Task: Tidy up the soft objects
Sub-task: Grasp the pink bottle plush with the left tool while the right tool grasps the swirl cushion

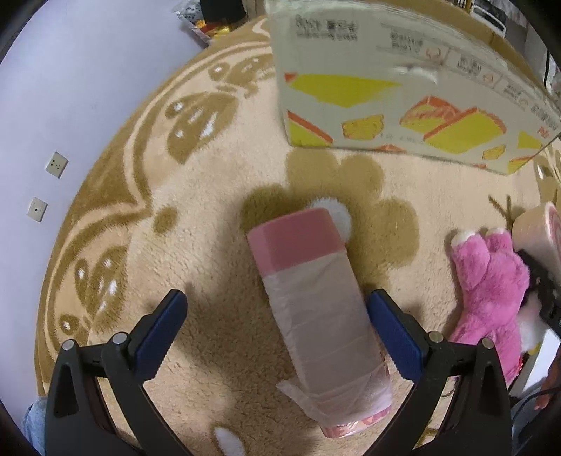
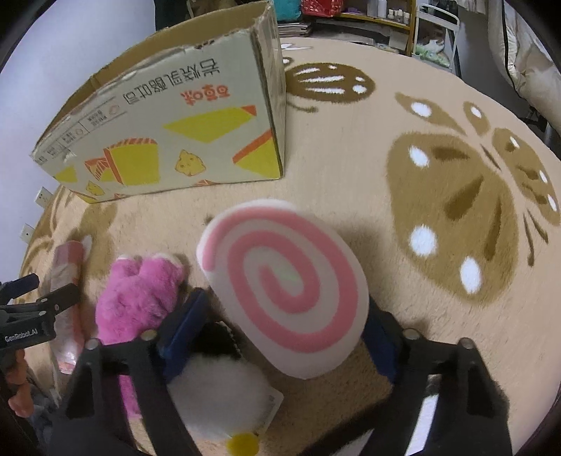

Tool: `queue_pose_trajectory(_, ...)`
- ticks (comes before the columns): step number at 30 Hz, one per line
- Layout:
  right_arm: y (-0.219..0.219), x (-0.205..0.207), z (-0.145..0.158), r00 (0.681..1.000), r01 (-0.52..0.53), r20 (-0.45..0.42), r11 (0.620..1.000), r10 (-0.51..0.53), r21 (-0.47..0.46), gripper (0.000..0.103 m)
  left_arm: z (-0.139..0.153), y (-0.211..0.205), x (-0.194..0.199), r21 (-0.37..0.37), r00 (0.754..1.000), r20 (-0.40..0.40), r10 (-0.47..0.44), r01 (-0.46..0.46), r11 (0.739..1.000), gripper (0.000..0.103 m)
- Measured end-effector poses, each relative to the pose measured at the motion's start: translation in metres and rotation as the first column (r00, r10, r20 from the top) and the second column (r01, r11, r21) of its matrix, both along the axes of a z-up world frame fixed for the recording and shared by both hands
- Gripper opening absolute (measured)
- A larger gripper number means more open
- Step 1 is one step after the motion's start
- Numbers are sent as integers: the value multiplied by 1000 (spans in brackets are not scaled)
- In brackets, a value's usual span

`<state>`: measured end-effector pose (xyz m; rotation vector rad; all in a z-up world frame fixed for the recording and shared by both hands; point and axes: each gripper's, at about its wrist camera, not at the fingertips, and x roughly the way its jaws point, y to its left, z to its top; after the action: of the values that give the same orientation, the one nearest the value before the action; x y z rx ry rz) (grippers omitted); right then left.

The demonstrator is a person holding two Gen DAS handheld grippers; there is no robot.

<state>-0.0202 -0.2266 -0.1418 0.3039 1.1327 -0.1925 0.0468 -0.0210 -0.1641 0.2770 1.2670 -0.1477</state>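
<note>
A long pink block pillow [image 1: 315, 305], partly in clear wrap, lies on the rug between the fingers of my open left gripper [image 1: 277, 315]. It also shows far left in the right wrist view [image 2: 68, 277]. My right gripper [image 2: 280, 315] is shut on a pink-and-white swirl roll cushion [image 2: 284, 280] and holds it above the rug; the cushion shows at the right edge of the left wrist view [image 1: 540, 235]. A pink plush toy [image 1: 491, 284] lies on the rug between the two grippers and shows in the right wrist view [image 2: 136, 298]. An open cardboard box [image 2: 168, 133] stands behind them.
A beige rug with brown butterfly patterns [image 2: 455, 210] covers the floor. A white plush with black parts [image 2: 217, 396] lies under my right gripper. A wall with sockets [image 1: 56, 165] is at the left. Shelves and furniture [image 2: 385, 14] stand beyond the rug.
</note>
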Motion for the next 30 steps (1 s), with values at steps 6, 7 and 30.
queue_pose_trajectory(6,-6,1,1,1000,15,16,1000,-15,1,66,-2,-3,1,2,1000,-16,-20,20,1000,89)
queue_pose_trajectory(7,-7,2,1,1000,16,17,1000,-16,5,66,-2,-3,1,-10,1000,-21,-23,22,1000,84)
queue_pose_trajectory(30,3,7,9,997,-36,62,999,37,-22,45,9,0,2,-99,1000,-18,-13,11,995,48)
